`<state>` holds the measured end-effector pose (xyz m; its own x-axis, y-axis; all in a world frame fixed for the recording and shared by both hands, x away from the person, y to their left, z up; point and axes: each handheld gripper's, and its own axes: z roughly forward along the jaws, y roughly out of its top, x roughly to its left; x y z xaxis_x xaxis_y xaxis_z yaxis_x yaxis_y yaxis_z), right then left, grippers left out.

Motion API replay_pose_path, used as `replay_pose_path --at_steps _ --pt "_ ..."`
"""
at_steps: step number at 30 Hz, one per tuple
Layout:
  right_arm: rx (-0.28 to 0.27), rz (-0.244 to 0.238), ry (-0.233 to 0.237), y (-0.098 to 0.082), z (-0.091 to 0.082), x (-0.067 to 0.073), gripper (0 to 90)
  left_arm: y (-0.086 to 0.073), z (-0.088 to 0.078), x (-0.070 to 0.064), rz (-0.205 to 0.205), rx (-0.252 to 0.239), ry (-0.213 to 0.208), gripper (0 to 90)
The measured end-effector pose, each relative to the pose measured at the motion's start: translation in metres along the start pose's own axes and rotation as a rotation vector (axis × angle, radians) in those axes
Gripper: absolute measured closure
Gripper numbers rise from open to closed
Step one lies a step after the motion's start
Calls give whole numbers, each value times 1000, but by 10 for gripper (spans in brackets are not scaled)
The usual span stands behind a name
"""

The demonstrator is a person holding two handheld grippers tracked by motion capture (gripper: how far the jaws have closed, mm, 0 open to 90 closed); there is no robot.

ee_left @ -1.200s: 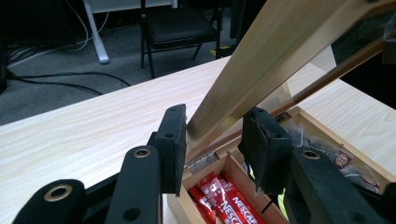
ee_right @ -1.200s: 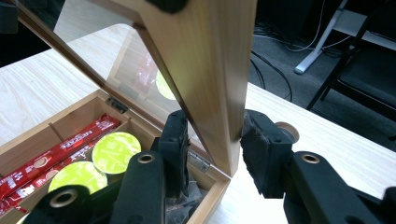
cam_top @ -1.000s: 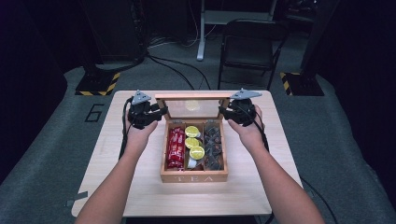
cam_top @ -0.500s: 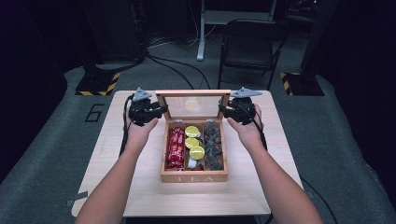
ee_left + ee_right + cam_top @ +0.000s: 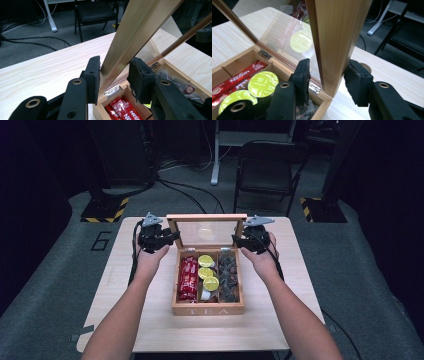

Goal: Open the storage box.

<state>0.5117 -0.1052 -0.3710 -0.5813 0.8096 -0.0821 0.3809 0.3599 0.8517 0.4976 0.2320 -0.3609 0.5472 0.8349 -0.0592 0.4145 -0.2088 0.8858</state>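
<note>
Nearest the person, the wooden tea box sits mid-desk with its front wall facing them, its compartments holding red sachets, round yellow-green foil-topped capsules and dark wrapped tea bags. Behind these the wooden-framed glass lid stands up on its rear hinges, almost vertical.

The left gripper is clamped on the lid's left frame rail, both pads pressing the wood. The right gripper straddles the right rail, but its jaws have just been opening: the inner pad stands off the frame with a gap showing, and only the outer one looks to touch (so that side probably carries nothing now).

That lopsidedness is the risk. If the left gripper lets go too while the lid is short of its resting point, the lid may swing forward and slam onto the box, rattling the glass. If the left one pulls or twists alone, the small metal hinges take a skewing load. A backward push could also tip the light box or slide it along the pale wooden desk towards the far edge.
</note>
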Motion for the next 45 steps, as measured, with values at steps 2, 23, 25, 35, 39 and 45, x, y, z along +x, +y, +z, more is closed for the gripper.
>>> replay_pose_path --at_steps 2,23,25,35,39,45 --pt "7 6 -4 -3 4 0 552 1 0 0 1 3 5 619" --pt "49 35 5 -13 23 -6 560 1 9 3 13 -9 19 629" --pt "49 43 10 -13 24 -6 564 1 9 4 8 -14 17 629" --pt "92 49 14 -17 32 -8 559 4 10 6 -6 4 20 627" --pt "102 50 14 -18 35 -9 559 5 11 6 -17 5 17 626" --pt "102 50 10 -19 37 -10 568 7 14 7 -23 5 28 628"
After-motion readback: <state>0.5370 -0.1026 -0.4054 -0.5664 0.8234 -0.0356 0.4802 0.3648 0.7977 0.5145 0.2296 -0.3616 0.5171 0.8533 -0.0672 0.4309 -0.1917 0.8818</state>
